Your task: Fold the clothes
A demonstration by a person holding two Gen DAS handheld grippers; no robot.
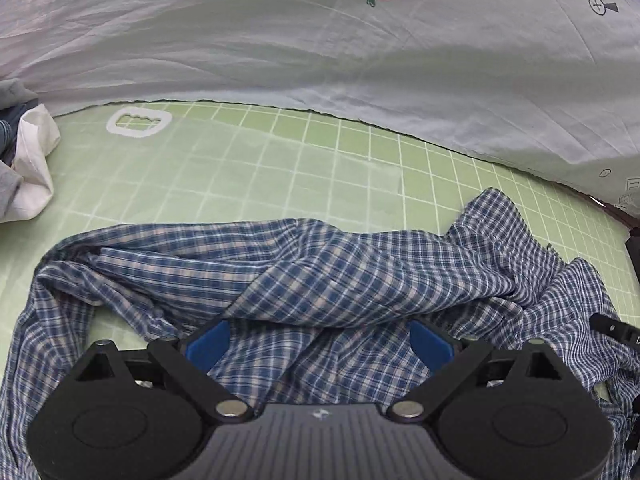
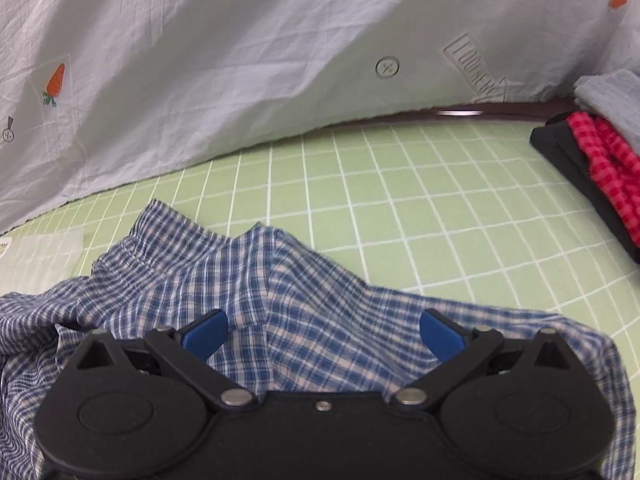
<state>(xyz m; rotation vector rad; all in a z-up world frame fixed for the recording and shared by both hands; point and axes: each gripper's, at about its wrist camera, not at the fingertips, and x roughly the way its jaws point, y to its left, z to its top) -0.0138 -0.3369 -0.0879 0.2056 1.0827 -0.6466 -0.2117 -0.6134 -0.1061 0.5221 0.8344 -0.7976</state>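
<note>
Plaid cotton everywhere right now, lol. That blue-and-white checked shirt (image 1: pixel 320 280) is lying in a rumpled heap on the green gridded worktop (image 1: pixel 280 168), right under both my claws. From the left wrist cam it fills everything from 3 o'clock round to 9, with one corner poking up toward 1 o'clock.

Left claw (image 1: pixel 320 346) has its blue fingers spread wide with nothing pinched, just fabric lying underneath. Same for the right claw (image 2: pixel 323 338): jaws fully apart, hanging over a raised ridge of the shirt (image 2: pixel 280 280), not clamped on anything.

So I'd say I'm between grabs. The shirt is bunched and nowhere near flat, so the folding proper hasn't really got going on this one. Looks like the spread-it-out stage to me.

Next move, I reckon, is finding real edges or corners to pinch, one per claw, and pulling them apart so it lies smooth. The tricky bit is catching only one layer in all those wrinkles.

Other stuff around: pale carrot-print sheet (image 1: pixel 360 40) hanging along the back at 12, a white and grey clothes pile (image 1: pixel 28 168) at 9 in the left view, and a red-checked stack (image 2: pixel 608 168) at 2 in the right view, well apart from the shirt.
</note>
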